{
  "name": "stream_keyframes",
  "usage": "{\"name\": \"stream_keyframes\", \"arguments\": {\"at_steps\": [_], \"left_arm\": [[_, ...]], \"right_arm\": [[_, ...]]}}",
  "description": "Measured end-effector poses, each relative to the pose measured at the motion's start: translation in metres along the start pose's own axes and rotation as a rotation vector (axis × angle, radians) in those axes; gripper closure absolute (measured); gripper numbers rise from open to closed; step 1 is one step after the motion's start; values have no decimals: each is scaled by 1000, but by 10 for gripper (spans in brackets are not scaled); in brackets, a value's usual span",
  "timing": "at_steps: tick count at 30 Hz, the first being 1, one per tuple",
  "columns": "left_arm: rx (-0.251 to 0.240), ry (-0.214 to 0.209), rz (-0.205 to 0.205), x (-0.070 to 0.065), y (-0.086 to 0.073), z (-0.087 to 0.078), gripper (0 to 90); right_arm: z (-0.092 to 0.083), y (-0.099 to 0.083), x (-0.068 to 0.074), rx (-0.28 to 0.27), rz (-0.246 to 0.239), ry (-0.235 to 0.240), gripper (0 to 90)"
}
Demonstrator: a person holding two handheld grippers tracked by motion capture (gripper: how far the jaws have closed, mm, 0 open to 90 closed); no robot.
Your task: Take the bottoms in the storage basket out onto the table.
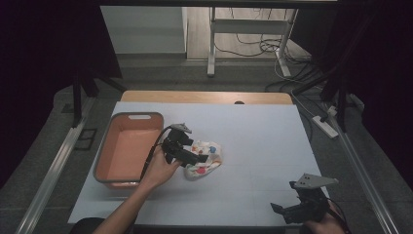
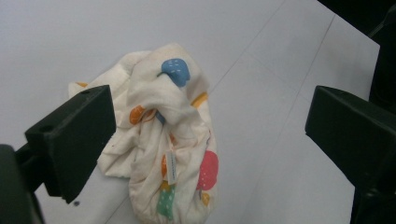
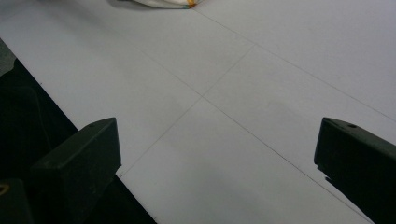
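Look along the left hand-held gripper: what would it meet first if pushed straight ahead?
Probably the crumpled white cloth with coloured fruit prints. It lies on the white table between the open jaws of the left hand-held gripper.

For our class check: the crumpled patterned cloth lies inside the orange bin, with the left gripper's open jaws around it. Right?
Not quite. The cloth lies on the white table, beside the orange bin, as the high view shows. The left gripper is indeed open around it.

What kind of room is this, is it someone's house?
Probably not a house; it looks like a lab or workshop set up for recording. A white table stands between dark curtains, loose cables and a power strip lie on the bare floor, and a person's hand holds the left gripper.
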State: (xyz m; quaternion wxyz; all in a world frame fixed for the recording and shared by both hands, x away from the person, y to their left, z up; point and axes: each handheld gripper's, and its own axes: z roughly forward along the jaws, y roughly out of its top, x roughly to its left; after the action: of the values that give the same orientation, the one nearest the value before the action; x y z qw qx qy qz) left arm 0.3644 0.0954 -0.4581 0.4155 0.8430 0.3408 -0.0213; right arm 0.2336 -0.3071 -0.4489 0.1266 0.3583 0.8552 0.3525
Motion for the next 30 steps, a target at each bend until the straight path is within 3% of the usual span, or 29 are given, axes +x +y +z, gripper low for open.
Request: {"name": "stream_keyframes", "arguments": {"at_steps": [30], "left_arm": [[-48, -4, 2, -5, -14, -22, 31]], "right_arm": [[-2, 0, -1, -17, 13, -2, 10]]}}
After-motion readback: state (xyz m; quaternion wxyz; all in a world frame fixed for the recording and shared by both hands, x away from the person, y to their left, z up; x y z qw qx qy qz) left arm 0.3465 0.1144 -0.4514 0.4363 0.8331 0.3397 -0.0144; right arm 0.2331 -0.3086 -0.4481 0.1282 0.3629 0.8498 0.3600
